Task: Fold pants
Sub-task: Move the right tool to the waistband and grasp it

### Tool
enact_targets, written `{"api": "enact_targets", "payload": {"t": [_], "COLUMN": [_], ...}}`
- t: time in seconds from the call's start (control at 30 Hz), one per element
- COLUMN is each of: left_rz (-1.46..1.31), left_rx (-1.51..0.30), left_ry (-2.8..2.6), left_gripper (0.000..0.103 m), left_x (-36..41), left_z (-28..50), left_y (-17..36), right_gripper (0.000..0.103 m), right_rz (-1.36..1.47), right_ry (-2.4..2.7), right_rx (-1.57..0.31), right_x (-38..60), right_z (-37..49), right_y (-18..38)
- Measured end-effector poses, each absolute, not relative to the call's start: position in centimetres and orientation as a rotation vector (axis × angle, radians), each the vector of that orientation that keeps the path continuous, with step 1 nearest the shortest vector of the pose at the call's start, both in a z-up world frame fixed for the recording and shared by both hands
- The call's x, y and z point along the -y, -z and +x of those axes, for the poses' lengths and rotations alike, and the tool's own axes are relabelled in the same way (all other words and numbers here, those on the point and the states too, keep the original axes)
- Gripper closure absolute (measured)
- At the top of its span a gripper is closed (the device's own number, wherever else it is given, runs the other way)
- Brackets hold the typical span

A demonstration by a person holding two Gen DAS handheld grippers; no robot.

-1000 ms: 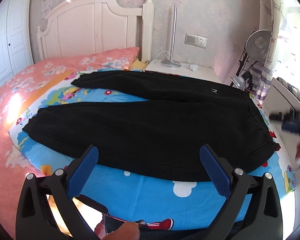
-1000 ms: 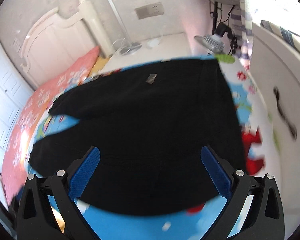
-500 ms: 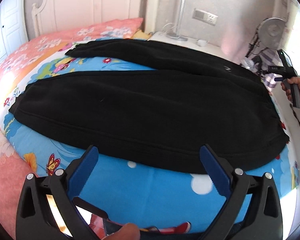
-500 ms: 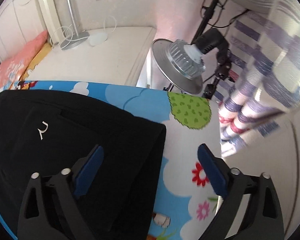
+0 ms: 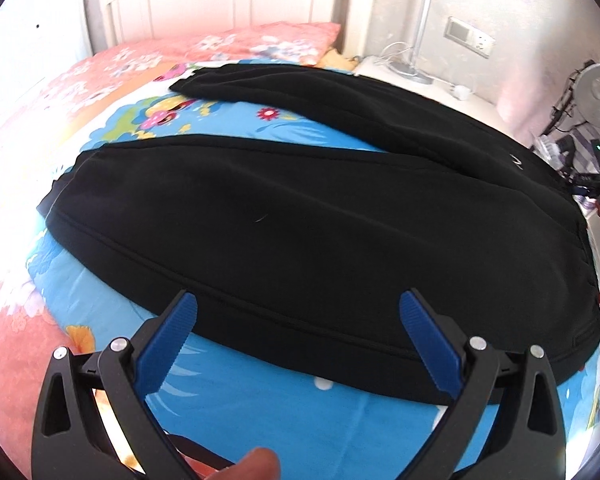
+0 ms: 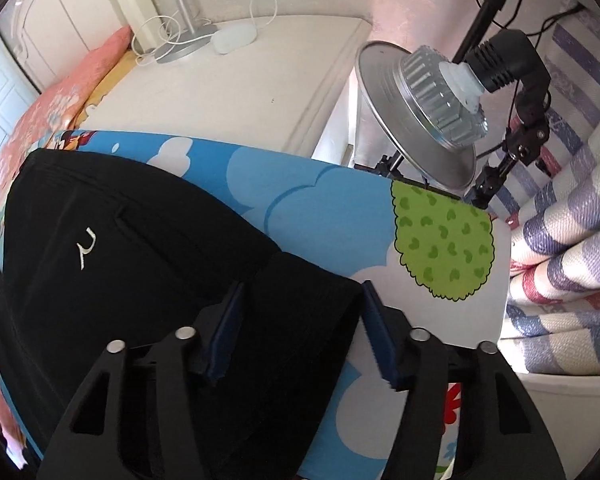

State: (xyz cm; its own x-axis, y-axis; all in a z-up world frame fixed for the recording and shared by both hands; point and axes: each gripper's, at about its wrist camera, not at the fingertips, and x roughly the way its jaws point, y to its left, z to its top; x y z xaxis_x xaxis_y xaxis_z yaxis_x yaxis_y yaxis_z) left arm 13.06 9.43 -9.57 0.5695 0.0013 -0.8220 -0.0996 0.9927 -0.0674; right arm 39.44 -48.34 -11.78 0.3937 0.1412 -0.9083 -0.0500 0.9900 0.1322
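Now the right gripper (image 6: pixel 300 320) has narrowed its fingers around the pants' (image 5: pixel 320 220) waistband corner; the left gripper (image 5: pixel 300 320), fingers wide, has neared the 6 o'clock hem.

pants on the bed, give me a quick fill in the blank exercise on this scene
1. The pants are ____ in colour.
2. The right gripper has its fingers around the pants' ____ corner.
3. The left gripper is wide ____, holding nothing.
4. The cartoon sheet under the pants is mainly ____.

Missing words: black; waistband; open; blue
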Motion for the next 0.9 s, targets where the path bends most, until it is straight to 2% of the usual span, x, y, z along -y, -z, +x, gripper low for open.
{"api": "enact_targets", "payload": {"t": [0.23,0.27,0.4,0.53,0.73,0.9], "left_rz": [-0.135,-0.144,-0.17,-0.186,-0.216,-0.226], "left_rx": [-0.959,-0.955,-0.926,-0.895,-0.849,-0.823], "left_ry": [-0.078,-0.074,-0.058,-0.046,-0.028,-0.028], "left_gripper": [0.002,0.002,0.002,0.002,0.002,0.002], "left_x": [-10.2,-10.3,-10.6,-11.0,-11.8,-12.5], "left_z": [13.5,13.5,13.0,12.2,10.5,9.4], "left_y": [9.6,9.5,9.0,8.4,7.6,7.0], "right_gripper": [0.076,0.092,0.095,0.096,0.096,0.097], "right_rz": [-0.025,-0.046,-0.122,-0.15,-0.2,-0.034], "right_ry": [-0.113,-0.103,-0.155,-0.237,-0.356,-0.287], "right_rx": [-1.012,-0.971,-0.801,-0.732,-0.803,-0.897], "right_x": [45.3,44.5,40.0,35.8,29.0,29.5], "right_z": [36.3,35.1,28.3,21.7,12.4,8.7], "right_y": [5.9,4.5,-0.7,-2.0,3.1,7.4]}}
